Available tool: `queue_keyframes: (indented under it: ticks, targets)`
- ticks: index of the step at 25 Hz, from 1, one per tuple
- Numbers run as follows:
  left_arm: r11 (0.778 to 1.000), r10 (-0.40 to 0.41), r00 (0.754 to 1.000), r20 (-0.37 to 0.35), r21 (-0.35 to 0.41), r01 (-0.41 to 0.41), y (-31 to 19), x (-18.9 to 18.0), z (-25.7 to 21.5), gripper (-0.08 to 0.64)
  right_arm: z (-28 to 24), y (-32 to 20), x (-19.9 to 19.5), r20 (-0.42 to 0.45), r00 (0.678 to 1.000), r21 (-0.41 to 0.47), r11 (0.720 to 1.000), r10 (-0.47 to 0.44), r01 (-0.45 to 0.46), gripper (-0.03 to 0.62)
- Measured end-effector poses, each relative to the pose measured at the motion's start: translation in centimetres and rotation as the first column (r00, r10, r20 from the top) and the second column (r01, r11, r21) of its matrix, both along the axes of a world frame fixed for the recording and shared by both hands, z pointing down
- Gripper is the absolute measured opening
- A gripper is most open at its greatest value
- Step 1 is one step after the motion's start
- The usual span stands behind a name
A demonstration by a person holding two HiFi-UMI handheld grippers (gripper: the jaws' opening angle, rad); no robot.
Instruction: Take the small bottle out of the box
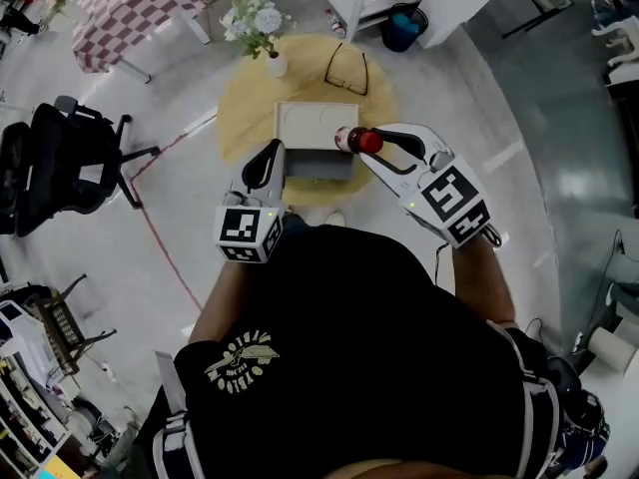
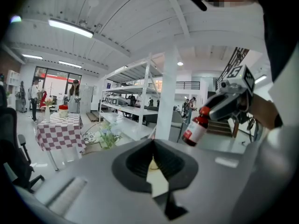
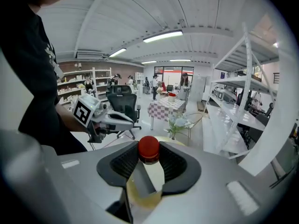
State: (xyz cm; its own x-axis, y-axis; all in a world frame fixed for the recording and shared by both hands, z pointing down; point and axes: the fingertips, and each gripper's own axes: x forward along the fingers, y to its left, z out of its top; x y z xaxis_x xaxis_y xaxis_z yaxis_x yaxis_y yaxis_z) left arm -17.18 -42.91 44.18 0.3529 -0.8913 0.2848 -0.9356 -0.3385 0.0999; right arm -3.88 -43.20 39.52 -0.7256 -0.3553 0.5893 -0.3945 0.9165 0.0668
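- Nearest the head camera, the person's black shirt (image 1: 359,347) is filling the lower view, with both arms reaching forward.
- The left claw (image 1: 272,156) is holding its jaws pressed together with nothing between them. It is hovering just beside the left edge of the box (image 1: 318,126).
- The right claw (image 1: 365,143) is pinching the small bottle (image 1: 349,140) by its red cap, one pad on either side.
- The small bottle is hanging tilted under that claw, in the air by the right side of the box. It is clear of the box, as the left gripper view shows (image 2: 194,127).
- The box is sitting on the round wooden surface (image 1: 240,98), pale on top and grey on its near side.
- Beyond the box, a pair of glasses (image 1: 346,71) is lying on the surface. A white vase of flowers (image 1: 275,65) is standing near the far left rim.
- Farther out on the floor, a black office chair (image 1: 60,163) is standing to the left. A checked cloth (image 1: 130,8) is covering another surface at the top, and a blue bin (image 1: 404,28) is standing beyond the round surface.
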Motion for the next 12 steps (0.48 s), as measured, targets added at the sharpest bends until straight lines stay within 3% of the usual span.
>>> queue_keyframes:
  ticks: [6, 12]
  targets:
    - [1.000, -0.006, 1.000, 0.018, 0.024, 0.005, 1.6, 1.8, -0.9, 0.000, -2.4, 1.6, 1.3, 0.015, 0.999, 0.047, 0.998, -0.030, 0.029, 0.149]
    - [0.999, -0.034, 0.999, 0.037, 0.024, 0.034, 2.7, 1.3, -1.2, 0.000, -2.3, 2.3, 1.4, 0.039, 0.998, 0.043, 0.998, -0.042, 0.041, 0.149]
